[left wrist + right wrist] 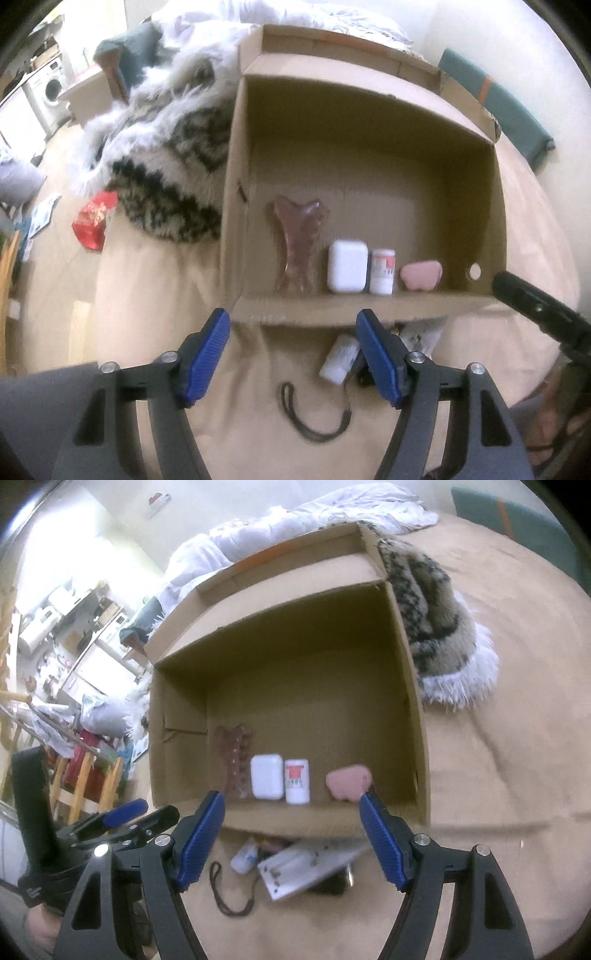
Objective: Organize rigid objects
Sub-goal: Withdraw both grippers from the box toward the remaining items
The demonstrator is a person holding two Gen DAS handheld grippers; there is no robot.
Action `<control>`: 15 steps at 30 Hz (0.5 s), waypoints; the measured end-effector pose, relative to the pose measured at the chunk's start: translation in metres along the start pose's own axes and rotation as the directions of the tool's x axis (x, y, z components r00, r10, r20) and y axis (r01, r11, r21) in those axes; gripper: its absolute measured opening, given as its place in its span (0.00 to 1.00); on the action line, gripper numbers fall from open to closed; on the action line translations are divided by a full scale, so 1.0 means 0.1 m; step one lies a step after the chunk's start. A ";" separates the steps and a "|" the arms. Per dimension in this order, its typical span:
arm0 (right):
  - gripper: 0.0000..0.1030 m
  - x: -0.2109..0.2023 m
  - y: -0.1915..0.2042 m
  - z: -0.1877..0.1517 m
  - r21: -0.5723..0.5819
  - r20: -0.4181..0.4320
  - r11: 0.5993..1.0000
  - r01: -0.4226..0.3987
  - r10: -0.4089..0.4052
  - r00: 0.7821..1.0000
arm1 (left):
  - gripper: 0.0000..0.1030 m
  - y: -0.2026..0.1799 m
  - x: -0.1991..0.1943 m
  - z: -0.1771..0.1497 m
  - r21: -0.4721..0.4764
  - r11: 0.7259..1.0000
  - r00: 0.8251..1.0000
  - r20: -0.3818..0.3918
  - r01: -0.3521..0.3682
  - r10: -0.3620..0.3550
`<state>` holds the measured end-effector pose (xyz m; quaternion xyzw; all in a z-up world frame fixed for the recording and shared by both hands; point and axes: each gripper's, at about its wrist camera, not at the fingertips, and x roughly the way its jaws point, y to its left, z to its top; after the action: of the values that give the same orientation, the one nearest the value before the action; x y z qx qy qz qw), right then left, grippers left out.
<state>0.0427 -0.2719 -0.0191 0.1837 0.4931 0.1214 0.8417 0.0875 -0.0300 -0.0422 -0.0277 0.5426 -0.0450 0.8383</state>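
On the tan bed (498, 775), our empty, spread right gripper (291, 834) and left gripper (295, 354) flank the small white bottle (338, 363), lying lengthwise just before the cardboard box (369, 308).

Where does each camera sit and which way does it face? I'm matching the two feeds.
Left wrist: on the left gripper, fingers apart, facing the cardboard box from its near wall; the right gripper shows at right.
Right wrist: on the right gripper, fingers apart, facing the same box; the left gripper shows at left.
Shared: the white case inside the box.
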 end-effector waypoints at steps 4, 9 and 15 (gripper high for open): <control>0.77 -0.03 0.00 -0.12 0.029 -0.012 1.000 -0.003 0.003 1.000 | 0.66 0.04 0.00 -0.12 -0.010 1.000 1.000 -0.018 -0.002 0.002; 0.77 0.00 -0.09 -0.26 0.096 -0.044 0.995 -0.002 0.006 0.999 | 0.66 0.22 0.12 -0.17 -0.091 0.996 0.998 -0.065 -0.009 0.003; 0.77 0.13 -0.22 -0.30 0.165 -0.082 0.986 0.016 -0.003 0.997 | 0.66 0.39 0.26 -0.16 -0.180 0.984 0.995 -0.103 -0.011 -0.008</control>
<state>0.0233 -0.2815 -0.0518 0.2455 0.5364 0.0833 0.8031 0.0855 0.0062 -0.0756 -0.1005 0.5873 0.0035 0.8031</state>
